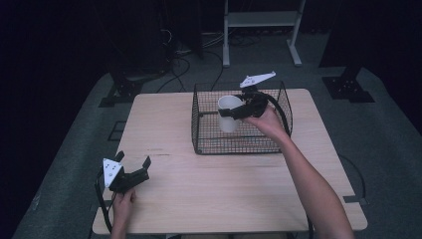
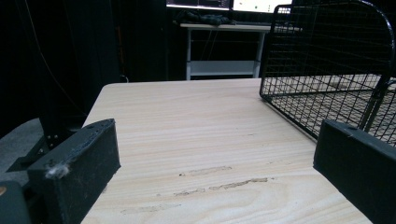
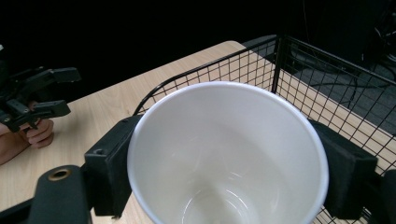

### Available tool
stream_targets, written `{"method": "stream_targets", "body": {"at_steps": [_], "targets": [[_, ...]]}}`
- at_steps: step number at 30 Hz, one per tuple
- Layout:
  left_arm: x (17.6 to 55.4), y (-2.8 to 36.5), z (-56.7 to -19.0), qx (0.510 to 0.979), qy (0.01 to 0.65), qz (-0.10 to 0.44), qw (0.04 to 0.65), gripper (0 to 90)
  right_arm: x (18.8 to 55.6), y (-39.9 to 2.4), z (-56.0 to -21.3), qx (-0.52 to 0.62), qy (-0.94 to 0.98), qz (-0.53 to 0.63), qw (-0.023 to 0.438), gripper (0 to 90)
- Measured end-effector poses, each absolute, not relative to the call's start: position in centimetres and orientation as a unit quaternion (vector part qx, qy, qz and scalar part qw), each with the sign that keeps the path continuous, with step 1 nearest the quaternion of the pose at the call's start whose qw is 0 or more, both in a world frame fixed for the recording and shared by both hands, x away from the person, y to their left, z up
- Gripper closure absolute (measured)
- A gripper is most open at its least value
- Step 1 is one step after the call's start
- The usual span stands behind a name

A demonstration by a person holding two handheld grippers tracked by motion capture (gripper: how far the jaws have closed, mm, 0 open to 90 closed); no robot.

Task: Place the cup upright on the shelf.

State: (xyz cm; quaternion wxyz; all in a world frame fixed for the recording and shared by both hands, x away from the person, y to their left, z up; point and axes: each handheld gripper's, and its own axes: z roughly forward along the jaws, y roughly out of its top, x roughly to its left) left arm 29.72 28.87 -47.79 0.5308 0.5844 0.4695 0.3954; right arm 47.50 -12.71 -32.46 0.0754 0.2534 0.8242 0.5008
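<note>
Right gripper (image 1: 230,112) holds 1 white cup (image 1: 228,113) inside the wire basket (image 1: 209,144); left gripper (image 1: 133,163) idle.

Right jaws are closed against opposite sides of the cup, which stands mouth-up within the basket, toward its left part, on the light wood surface (image 1: 224,184). Whether the cup touches the basket floor cannot be told. Left gripper sits well left of and nearer than the basket, jaws spread wide with nothing between them, low over the surface.
</note>
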Motion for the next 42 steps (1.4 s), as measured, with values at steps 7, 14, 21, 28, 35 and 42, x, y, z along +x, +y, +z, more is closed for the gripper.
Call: {"method": "stream_targets", "body": {"at_steps": [7, 14, 21, 28, 35, 42], "targets": [[29.7, 28.9, -47.8, 0.584, 0.469, 0.395, 0.531, 0.0, 48.4, -12.2, -33.0, 0.261, 0.825, 0.496, 0.077, 19.0], [29.7, 28.9, -47.8, 0.584, 0.469, 0.396, 0.532, 0.0, 49.7, -12.1, -33.3, 0.269, 0.827, 0.487, 0.078, 19.0], [29.7, 28.9, -47.8, 0.585, 0.468, 0.396, 0.532, 0.0, 50.6, -11.9, -34.0, 0.276, 0.825, 0.487, 0.076, 19.0], [29.7, 28.8, -47.8, 0.585, 0.467, 0.396, 0.532, 0.0, 51.3, -11.3, -35.4, 0.272, 0.834, 0.476, 0.069, 19.0], [29.7, 28.9, -47.8, 0.584, 0.467, 0.396, 0.533, 0.0, 52.2, -11.0, -36.7, 0.281, 0.838, 0.463, 0.066, 19.0], [29.7, 28.9, -47.8, 0.585, 0.467, 0.396, 0.533, 0.0, 52.7, -11.1, -37.4, 0.286, 0.838, 0.459, 0.068, 19.0]]}}
